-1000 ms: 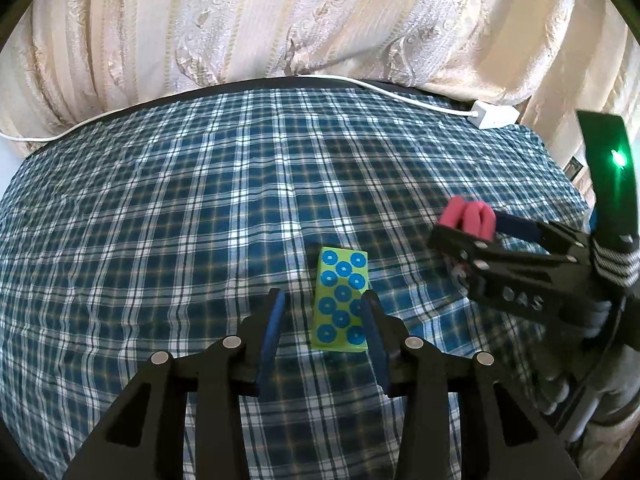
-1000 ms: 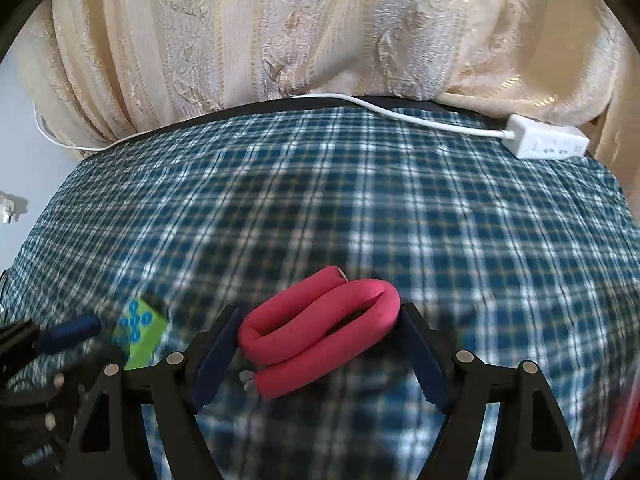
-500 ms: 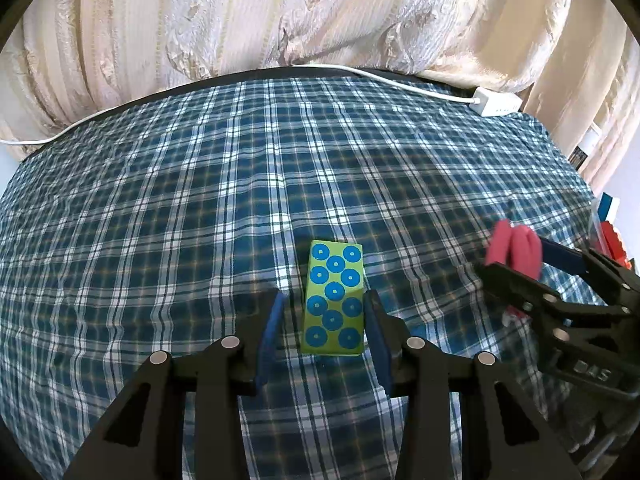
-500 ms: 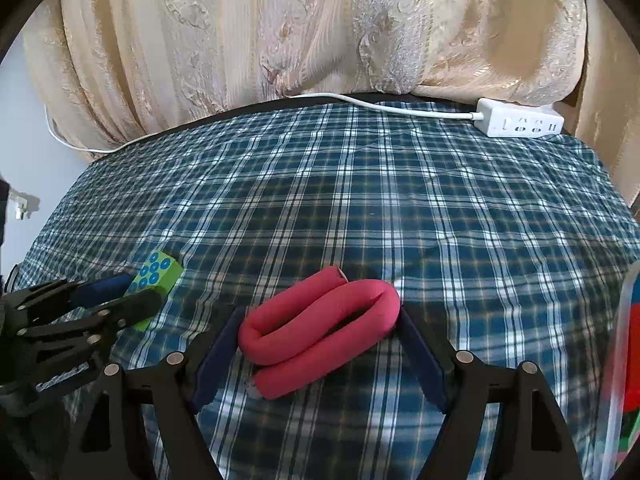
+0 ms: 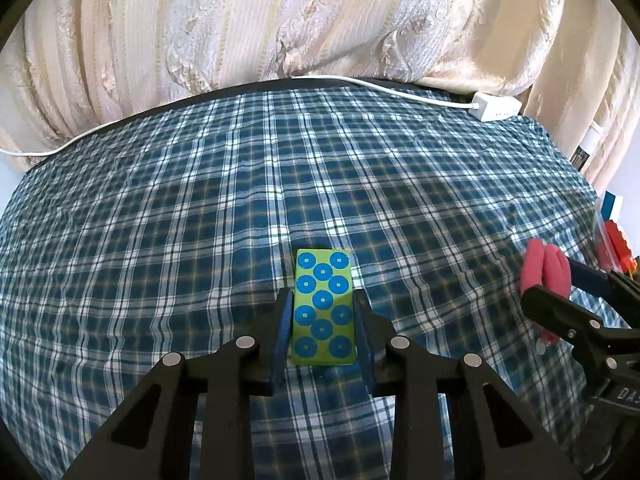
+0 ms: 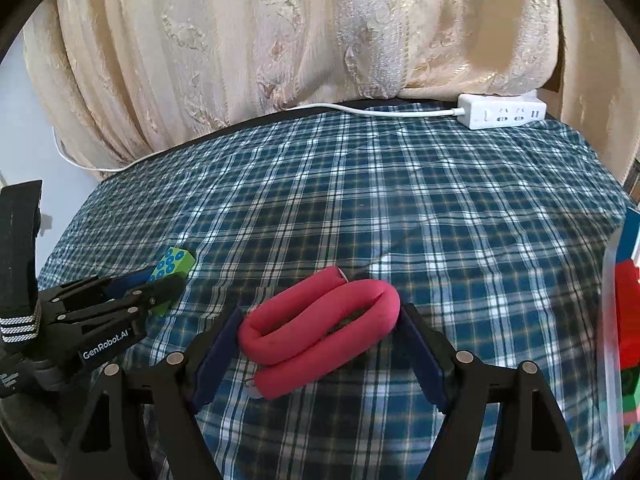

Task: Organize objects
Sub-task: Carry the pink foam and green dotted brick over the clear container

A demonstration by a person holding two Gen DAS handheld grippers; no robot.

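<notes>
A green block with blue dots (image 5: 323,307) lies on the plaid cloth between the fingers of my left gripper (image 5: 322,310), which is shut on its sides. It also shows at the left of the right wrist view (image 6: 172,265). My right gripper (image 6: 318,330) is shut on a folded pink foam roller (image 6: 320,330), its pads against both ends. The roller and the right gripper show at the right edge of the left wrist view (image 5: 544,272).
A white power strip (image 6: 502,111) with its cord lies at the far edge by the cream curtain (image 6: 300,40). A clear plastic bin (image 6: 624,340) with red and green things stands at the right edge. The blue plaid cloth (image 6: 400,200) covers the surface.
My left gripper has moved forward around the green block and closed on it. My right gripper has drawn back to the right with the pink roller; the bin has come into view.
</notes>
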